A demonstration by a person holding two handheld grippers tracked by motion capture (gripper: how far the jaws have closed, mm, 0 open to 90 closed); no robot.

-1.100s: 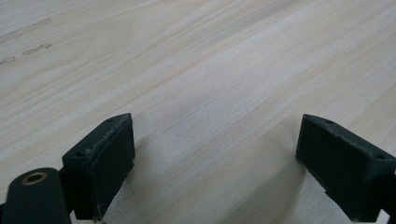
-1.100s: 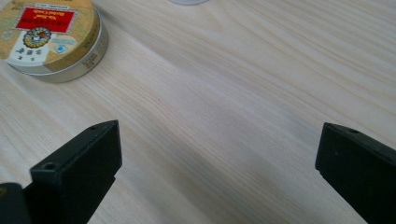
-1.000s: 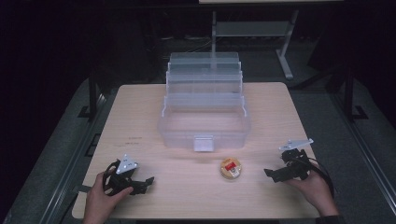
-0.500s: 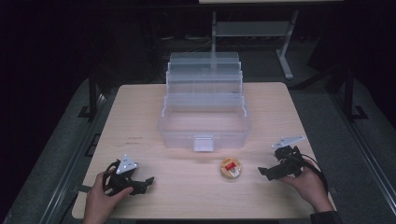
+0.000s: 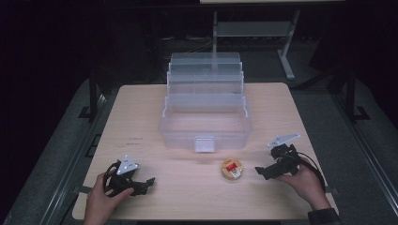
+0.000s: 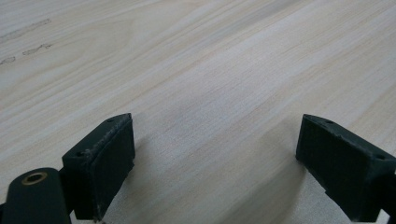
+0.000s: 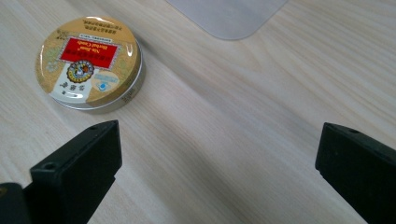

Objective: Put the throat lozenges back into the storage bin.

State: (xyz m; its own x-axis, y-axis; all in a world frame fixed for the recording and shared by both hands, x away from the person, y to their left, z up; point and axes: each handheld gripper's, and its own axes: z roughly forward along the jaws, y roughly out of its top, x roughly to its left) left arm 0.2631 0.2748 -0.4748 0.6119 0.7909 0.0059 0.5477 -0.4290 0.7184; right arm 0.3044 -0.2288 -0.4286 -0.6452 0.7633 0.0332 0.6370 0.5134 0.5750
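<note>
In the right gripper view the right gripper (image 7: 219, 163) has its jaws spread wide with nothing but bare table (image 7: 261, 116) between them. The tin (image 7: 88, 63) lies flat, lid up, ahead of the left jaw and outside the gap, just beyond that jaw's tip and not touching it. Farther on, past the gap, a corner of the clear box (image 7: 229, 16) rests on the wood. In the high view the tin (image 5: 232, 169) sits just beside the right gripper (image 5: 264, 172), between it and the box (image 5: 205, 123). The left gripper (image 6: 215, 158) is also wide open, empty, over bare wood, well apart from the tin.
</note>
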